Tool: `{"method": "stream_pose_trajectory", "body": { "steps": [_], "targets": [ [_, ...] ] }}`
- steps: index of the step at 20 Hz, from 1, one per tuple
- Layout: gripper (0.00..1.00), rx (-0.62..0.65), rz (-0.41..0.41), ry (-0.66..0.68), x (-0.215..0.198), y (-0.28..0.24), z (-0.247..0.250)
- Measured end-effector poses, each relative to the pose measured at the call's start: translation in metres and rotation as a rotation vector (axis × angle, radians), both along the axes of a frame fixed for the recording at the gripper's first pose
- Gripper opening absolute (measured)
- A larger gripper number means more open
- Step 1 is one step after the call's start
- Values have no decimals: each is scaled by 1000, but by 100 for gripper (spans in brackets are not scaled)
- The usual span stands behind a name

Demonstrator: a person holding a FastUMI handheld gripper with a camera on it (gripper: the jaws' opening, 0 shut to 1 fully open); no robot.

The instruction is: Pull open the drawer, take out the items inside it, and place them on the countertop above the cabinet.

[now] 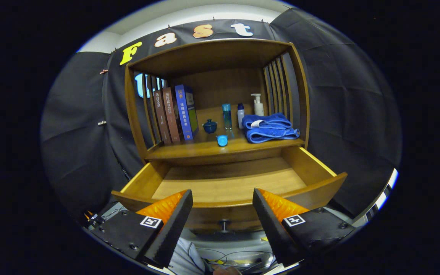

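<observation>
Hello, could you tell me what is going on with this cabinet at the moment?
A person is holding a gripper in front of a wooden cabinet, its fingers open and gripping nothing. The drawer just ahead of them is pulled open, and the part of its floor in view looks bare. On the countertop above sit books, a small blue pot, a blue cup, bottles and folded blue towels.

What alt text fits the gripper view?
Open drawer of a wooden cabinet, its visible floor bare, with the gripper open just before its front. On the countertop above: books, bottles, small blue cups, folded blue towels.
</observation>
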State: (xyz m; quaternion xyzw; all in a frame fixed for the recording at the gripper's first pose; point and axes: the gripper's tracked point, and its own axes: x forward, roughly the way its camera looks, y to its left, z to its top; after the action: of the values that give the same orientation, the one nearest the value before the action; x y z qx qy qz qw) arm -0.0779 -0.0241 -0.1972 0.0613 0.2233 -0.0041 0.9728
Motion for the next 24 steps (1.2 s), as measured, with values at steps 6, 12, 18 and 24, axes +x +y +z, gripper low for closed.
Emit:
{"method": "stream_pose_trajectory", "body": {
  "steps": [6,12,18,24],
  "targets": [
    [100,11,-15,82,2,-1,-34],
    [99,-58,-38,51,8,-4,-28],
    [100,-35,-44,38,26,-6,-27],
    [100,-42,-39,36,65,-5,-26]
  ]
}}
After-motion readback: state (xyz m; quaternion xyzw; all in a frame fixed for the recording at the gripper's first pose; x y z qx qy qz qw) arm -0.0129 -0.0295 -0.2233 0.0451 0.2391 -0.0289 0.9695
